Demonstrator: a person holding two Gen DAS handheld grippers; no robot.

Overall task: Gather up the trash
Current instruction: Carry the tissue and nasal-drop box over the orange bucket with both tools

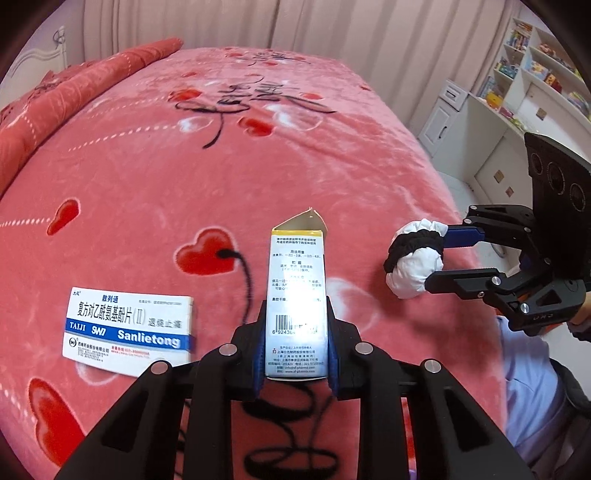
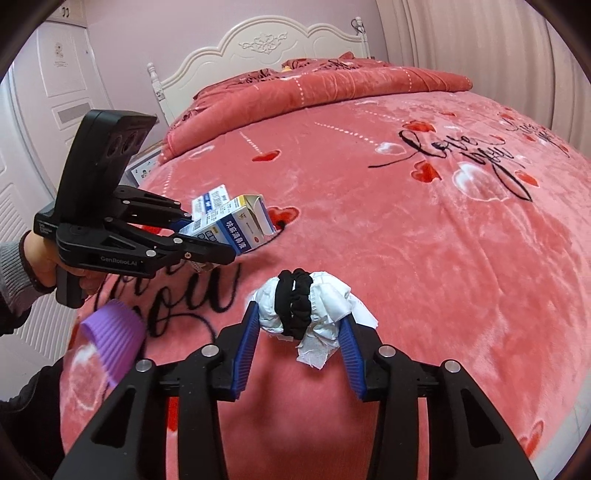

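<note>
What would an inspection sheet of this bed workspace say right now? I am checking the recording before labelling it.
Surface: pink heart-print blanket covering the bed.
Job's things: open-ended medicine box held above the blanket; white tissue wad ringed by a black hair tie; Sanlietong pill box lying flat on the blanket.
Clutter: purple ribbed cup sleeve at the near bed edge.
Grippers: left gripper shut on the medicine box; right gripper shut on the tissue wad.
Cables: nothing seen.
Surroundings: white headboard, rolled quilt, curtains, toy shelves.
</note>
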